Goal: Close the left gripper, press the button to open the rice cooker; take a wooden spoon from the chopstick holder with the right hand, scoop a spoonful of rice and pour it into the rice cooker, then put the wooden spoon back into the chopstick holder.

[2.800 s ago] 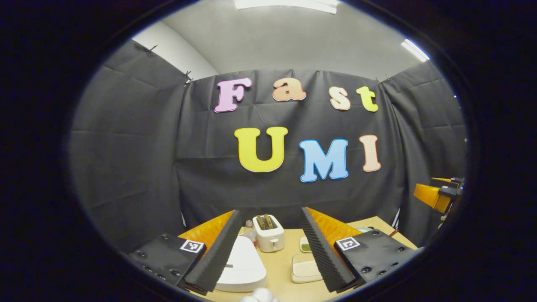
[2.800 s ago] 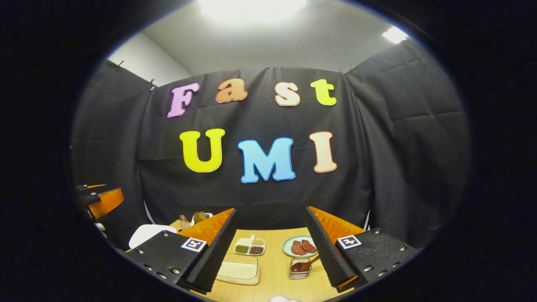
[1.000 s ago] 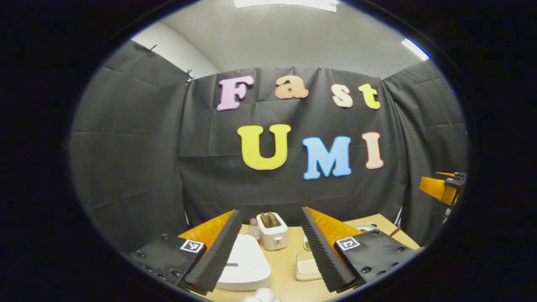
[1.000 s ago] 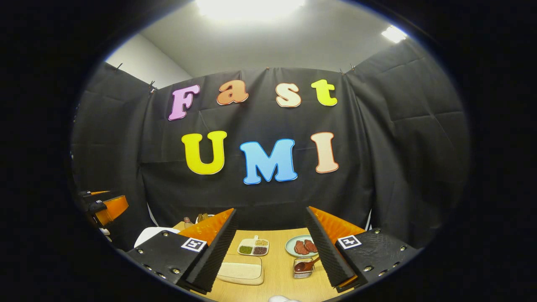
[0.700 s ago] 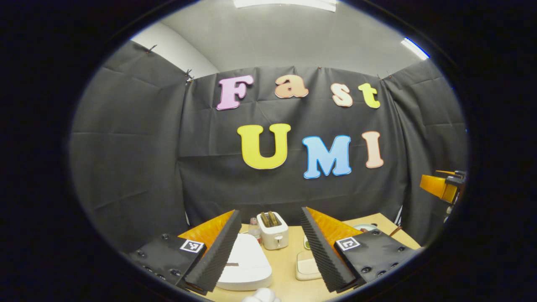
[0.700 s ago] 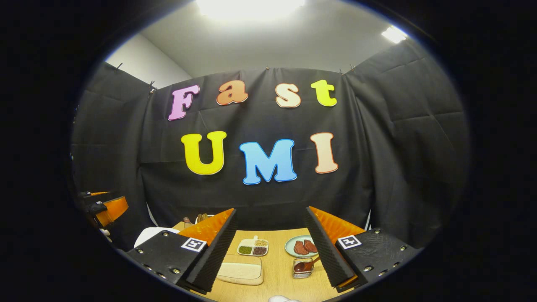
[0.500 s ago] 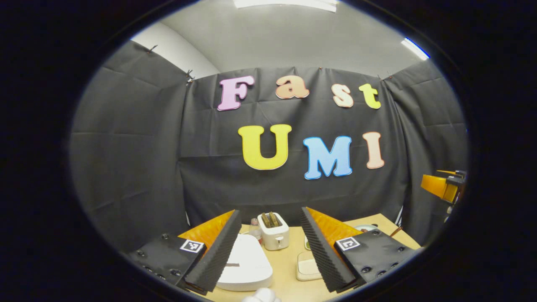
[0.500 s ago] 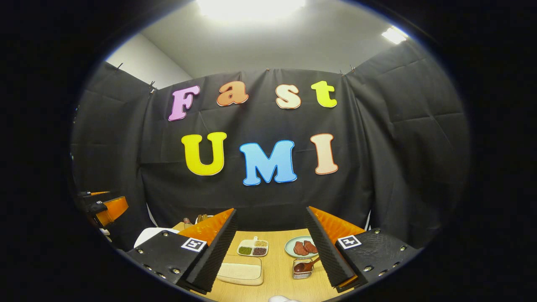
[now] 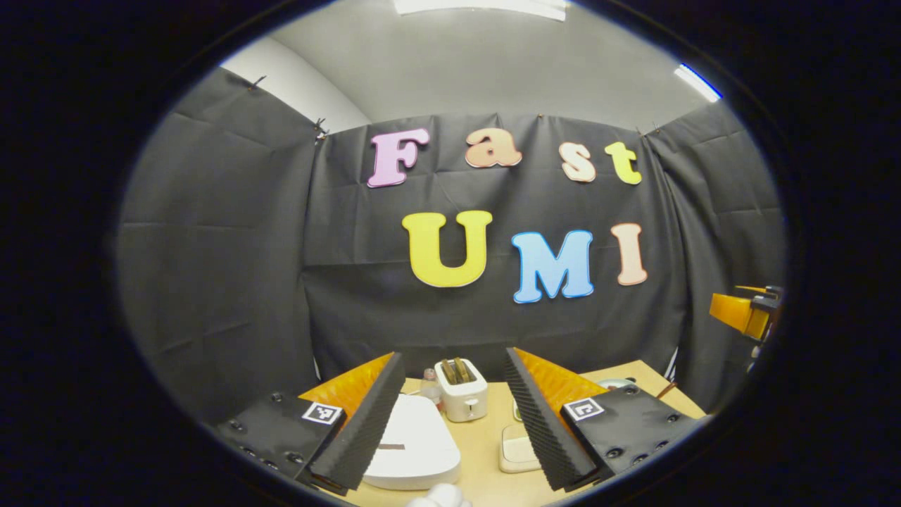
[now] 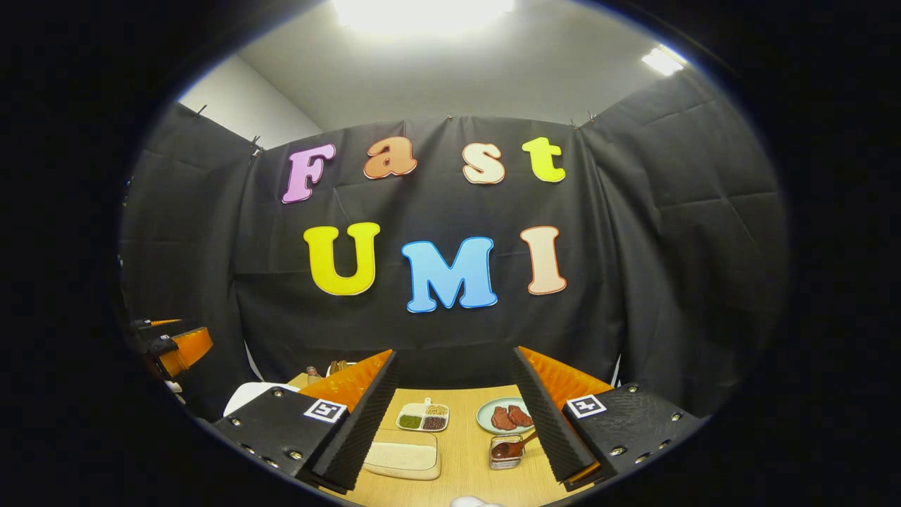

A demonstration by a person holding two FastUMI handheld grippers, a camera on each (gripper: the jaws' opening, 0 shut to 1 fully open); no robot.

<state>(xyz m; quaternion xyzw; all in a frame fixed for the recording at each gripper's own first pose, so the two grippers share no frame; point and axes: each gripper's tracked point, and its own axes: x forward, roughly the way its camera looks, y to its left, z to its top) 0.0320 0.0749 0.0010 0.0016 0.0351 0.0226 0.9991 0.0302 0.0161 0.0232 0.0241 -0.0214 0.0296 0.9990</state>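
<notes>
So the rice cooker (image 9: pixel 414 451) sits on the table (image 9: pixel 479 451) with its white lid down, just under the left tongs (image 9: pixel 450 415); those are spread wide with nothing between them; whether the lid was ever up, can't tell from this. The right tongs (image 10: pixel 454 415) are likewise gaping and empty, hovering above the table; the wooden spoon (image 10: pixel 512 446) stands in the little clear chopstick holder (image 10: pixel 501 452) close to the right finger, handle leaning up and to the right. My guess on handling: the spoon looks light and stiff, smooth wood so maybe a bit slippery; I'd pinch it on the bare handle above the holder's rim, not near the bowl. The holder looks small and tippy, so a sideways tug could drag it over. The tray of rice (image 10: pixel 403 455) lies flat just left of it.
</notes>
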